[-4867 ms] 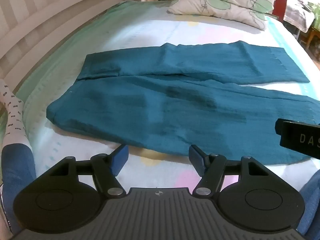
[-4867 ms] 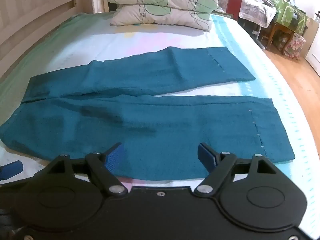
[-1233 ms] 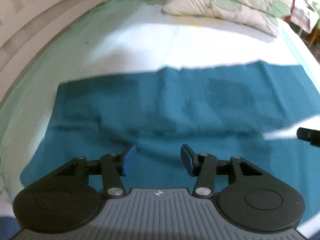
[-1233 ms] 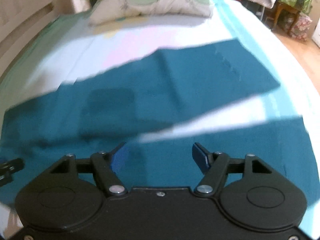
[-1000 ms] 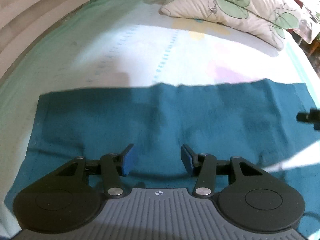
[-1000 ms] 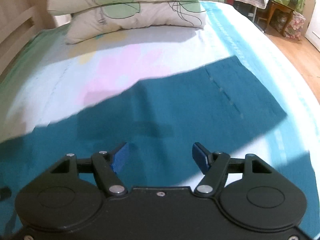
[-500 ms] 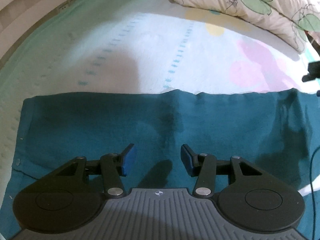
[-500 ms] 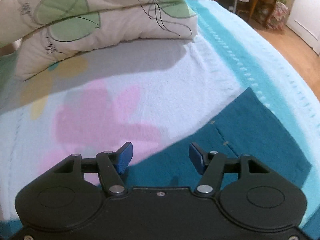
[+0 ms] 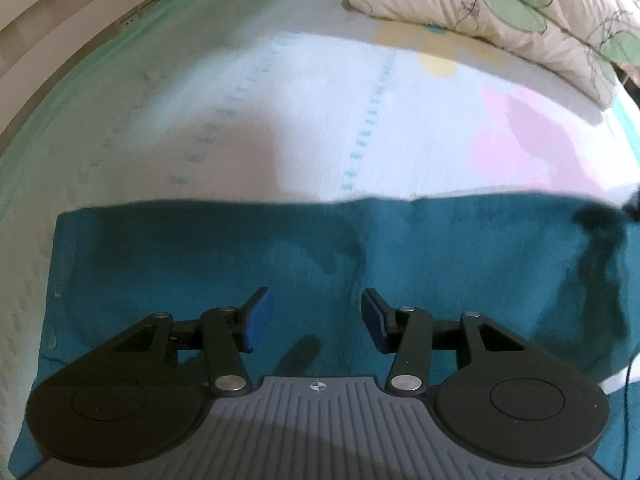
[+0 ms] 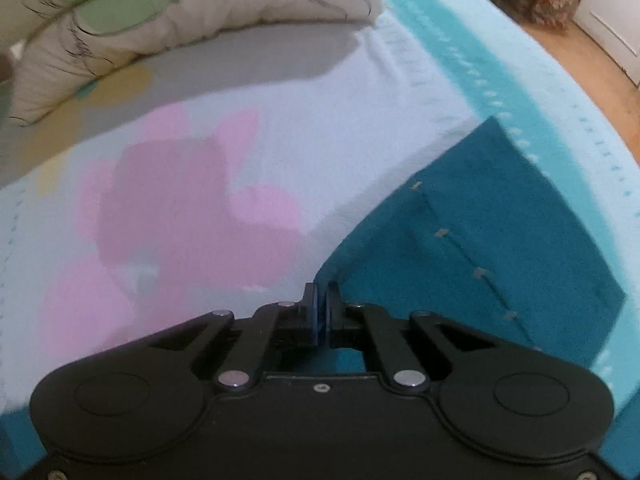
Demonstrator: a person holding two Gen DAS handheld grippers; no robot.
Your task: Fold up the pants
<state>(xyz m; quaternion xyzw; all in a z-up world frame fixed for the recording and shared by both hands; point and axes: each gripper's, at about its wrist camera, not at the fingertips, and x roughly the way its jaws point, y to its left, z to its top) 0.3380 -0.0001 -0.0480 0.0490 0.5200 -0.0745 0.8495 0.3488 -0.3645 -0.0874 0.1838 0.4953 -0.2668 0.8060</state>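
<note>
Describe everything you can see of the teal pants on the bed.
The pants are plain teal woven-looking cloth, lying flat on the bedsheet with soft wrinkles. A stitched hem line crosses one leg end. The right tongs are shut on that leg's far edge, lifting it slightly; the left tongs hover open over the cloth.

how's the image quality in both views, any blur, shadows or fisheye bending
Left wrist view: the pants are soft at their far edge, a dark smear sits at right, the left hand-held gripper casts a shadow on the cloth, and the bed sheet bows. Right wrist view: motion blur softens the pillow, and the right hand-held gripper stays sharp.
</note>
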